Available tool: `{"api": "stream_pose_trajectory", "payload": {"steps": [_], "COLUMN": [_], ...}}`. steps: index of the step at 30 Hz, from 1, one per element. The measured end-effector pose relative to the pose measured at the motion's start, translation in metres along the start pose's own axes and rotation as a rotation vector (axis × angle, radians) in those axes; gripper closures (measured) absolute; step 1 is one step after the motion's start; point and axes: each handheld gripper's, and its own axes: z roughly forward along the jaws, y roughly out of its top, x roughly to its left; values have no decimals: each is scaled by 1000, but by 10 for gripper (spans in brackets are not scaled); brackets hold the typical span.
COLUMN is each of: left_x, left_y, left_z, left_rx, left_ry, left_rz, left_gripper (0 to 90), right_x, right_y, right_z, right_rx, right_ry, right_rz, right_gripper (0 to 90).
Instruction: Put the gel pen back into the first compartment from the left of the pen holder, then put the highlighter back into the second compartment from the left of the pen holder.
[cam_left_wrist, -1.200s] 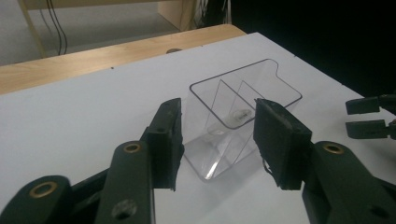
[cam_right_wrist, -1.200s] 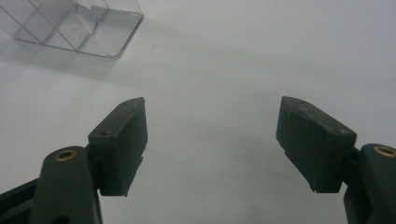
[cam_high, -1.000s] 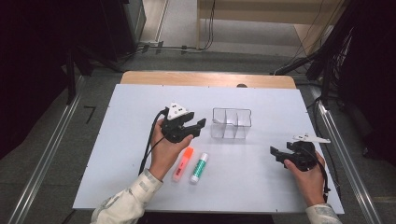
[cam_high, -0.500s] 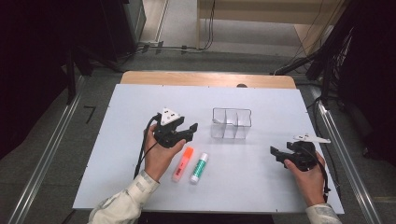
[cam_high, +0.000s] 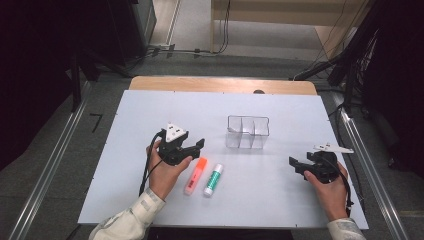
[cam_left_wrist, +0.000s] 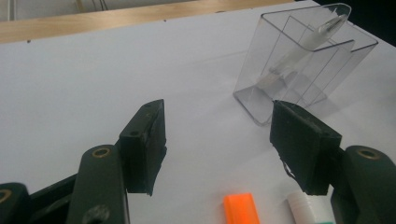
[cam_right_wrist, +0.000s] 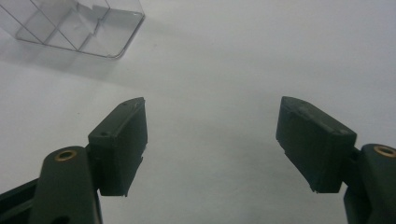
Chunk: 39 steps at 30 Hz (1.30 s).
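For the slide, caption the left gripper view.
Open left gripper above orange marker, clear organizer beyond.

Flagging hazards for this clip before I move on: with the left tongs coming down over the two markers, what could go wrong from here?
1. The orange highlighter and the green-and-white marker lie side by side, so the left tongs, whose jaws have just been opening with nothing between them, might catch both or nudge one away.
2. The clear organizer stands close ahead; overshooting could knock it.
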Motion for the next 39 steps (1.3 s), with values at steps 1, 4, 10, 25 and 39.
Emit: {"api": "stream_pose_trajectory", "payload": {"steps": [1, 4, 10, 25, 39], "left_x": [1, 2, 2, 0, -8], "left_y": [-1, -6, -15, -27, -35], "left_z": [0, 0, 1, -3, 5], "left_rx": [5, 12, 36, 76, 133], "left_ry": [2, 6, 18, 29, 20], "left_rz": [-1, -8, -3, -4, 17], "left_gripper": [364, 362, 347, 326, 328], "right_x": [0, 0, 0, 1, 1], "right_y": [0, 0, 0, 0, 0], "right_z": [0, 0, -1, -1, -1], "right_rx": [0, -2, -1, -3, -4], "right_ry": [0, 1, 1, 0, 1], "right_rz": [1, -1, 0, -3, -4], "right_gripper": [235, 235, 235, 234, 233]}}
